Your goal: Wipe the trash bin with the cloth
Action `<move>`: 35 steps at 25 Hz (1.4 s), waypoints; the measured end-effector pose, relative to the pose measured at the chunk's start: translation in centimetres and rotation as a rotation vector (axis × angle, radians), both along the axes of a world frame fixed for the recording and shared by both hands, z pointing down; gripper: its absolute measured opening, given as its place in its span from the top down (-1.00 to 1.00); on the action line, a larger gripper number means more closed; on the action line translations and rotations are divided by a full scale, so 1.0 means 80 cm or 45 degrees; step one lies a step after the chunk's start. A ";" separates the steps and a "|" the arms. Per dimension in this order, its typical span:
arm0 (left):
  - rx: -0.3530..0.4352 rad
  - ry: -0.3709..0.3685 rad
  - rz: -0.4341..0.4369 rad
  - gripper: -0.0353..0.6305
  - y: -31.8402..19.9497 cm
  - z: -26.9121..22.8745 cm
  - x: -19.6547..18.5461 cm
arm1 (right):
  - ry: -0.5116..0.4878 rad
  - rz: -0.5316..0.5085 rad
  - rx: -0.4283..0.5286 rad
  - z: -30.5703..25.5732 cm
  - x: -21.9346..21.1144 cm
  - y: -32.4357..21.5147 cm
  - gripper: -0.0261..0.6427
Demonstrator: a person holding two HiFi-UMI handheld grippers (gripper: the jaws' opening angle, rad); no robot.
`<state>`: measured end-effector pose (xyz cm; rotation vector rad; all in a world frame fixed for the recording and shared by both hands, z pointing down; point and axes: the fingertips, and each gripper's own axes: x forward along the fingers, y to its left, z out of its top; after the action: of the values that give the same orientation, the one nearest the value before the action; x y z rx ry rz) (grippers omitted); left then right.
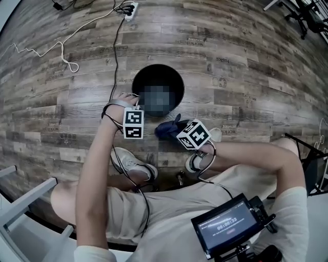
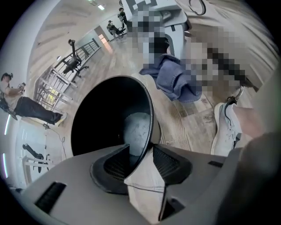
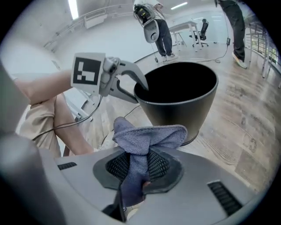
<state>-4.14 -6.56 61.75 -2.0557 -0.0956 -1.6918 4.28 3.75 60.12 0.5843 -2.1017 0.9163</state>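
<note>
A black trash bin (image 1: 137,84) stands upright on the wood floor. Its thin rim (image 2: 149,127) runs between the jaws of my left gripper (image 2: 138,154), whose pads stand apart on either side of it, one inside the bin and one outside. In the right gripper view that left gripper (image 3: 139,86) sits on the near-left rim of the bin (image 3: 184,103). My right gripper (image 3: 138,163) is shut on a bunched blue cloth (image 3: 147,137). It hangs in the air just in front of the bin, with the cloth (image 1: 166,129) short of the bin wall.
Cables and a white power strip (image 1: 130,9) lie on the floor behind the bin. The person's white shoes (image 1: 130,162) rest close in front of it. A screen device (image 1: 228,225) sits at lower right. A white frame (image 1: 20,204) stands at lower left.
</note>
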 end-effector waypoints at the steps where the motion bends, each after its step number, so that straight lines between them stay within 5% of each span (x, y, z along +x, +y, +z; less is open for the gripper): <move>1: -0.009 -0.011 -0.013 0.35 0.001 0.001 0.001 | -0.009 0.018 0.012 -0.007 0.001 -0.005 0.69; 15: -0.185 -0.048 -0.061 0.56 0.037 -0.010 0.029 | 0.052 0.045 0.046 0.018 0.002 -0.051 0.69; 29: -0.177 -0.056 -0.181 0.58 0.032 -0.007 0.041 | 0.284 0.083 0.142 0.205 0.019 -0.074 0.69; 35: -0.179 -0.073 -0.270 0.58 0.034 -0.005 0.044 | 0.405 0.042 0.082 0.254 0.019 -0.068 0.69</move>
<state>-0.63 -3.86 61.37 -2.1854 -0.0156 -1.9206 5.80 -1.69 80.45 0.7481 -1.8447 0.7221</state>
